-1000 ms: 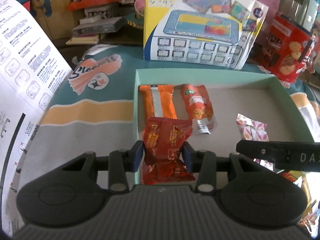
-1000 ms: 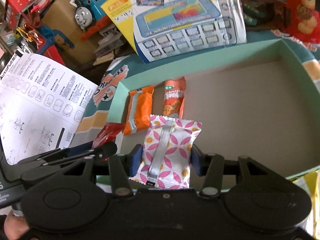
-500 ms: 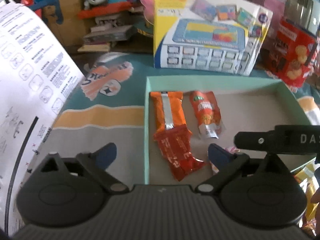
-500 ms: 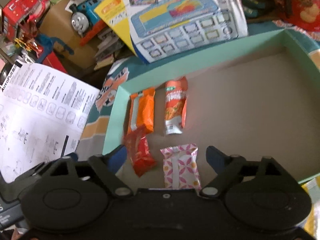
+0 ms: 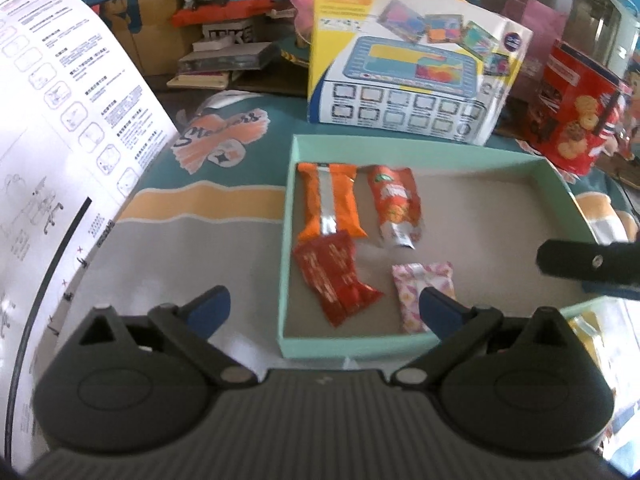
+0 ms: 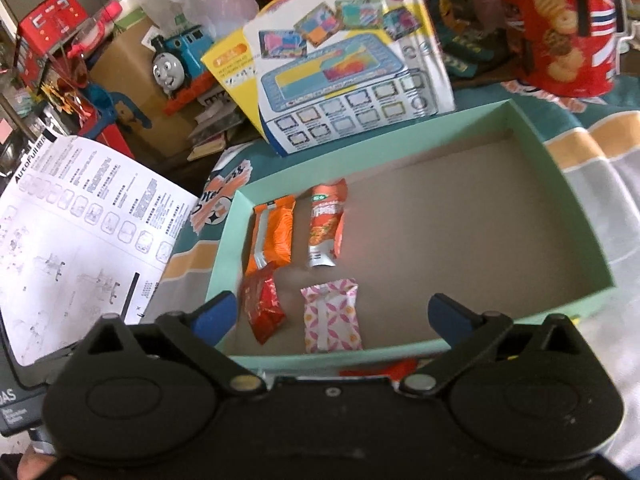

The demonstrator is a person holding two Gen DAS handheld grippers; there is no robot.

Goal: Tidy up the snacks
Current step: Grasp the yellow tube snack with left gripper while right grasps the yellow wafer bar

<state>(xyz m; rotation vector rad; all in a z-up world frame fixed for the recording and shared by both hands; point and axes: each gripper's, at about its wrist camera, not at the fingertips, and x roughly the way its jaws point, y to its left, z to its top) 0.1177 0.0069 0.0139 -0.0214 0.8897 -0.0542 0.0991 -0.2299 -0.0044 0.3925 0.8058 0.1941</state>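
Both tongs have just been opening and now stand wide with nothing between them. Ahead of the left tongs [image 5: 322, 308], the red packet [image 5: 332, 278] lies in the mint box [image 5: 320, 346]; the pink patterned packet [image 6: 330, 316] lies just ahead of the right tongs [image 6: 334, 316]. Beyond them rest the orange bar [image 6: 274, 236] and orange pouch [image 6: 326, 224]. The red packet overlaps the bar's end, so another drop there may pile things unevenly. Beneath the right tongs, something red-orange outside the box is largely hidden, perhaps another snack; labels are too blurred to read.
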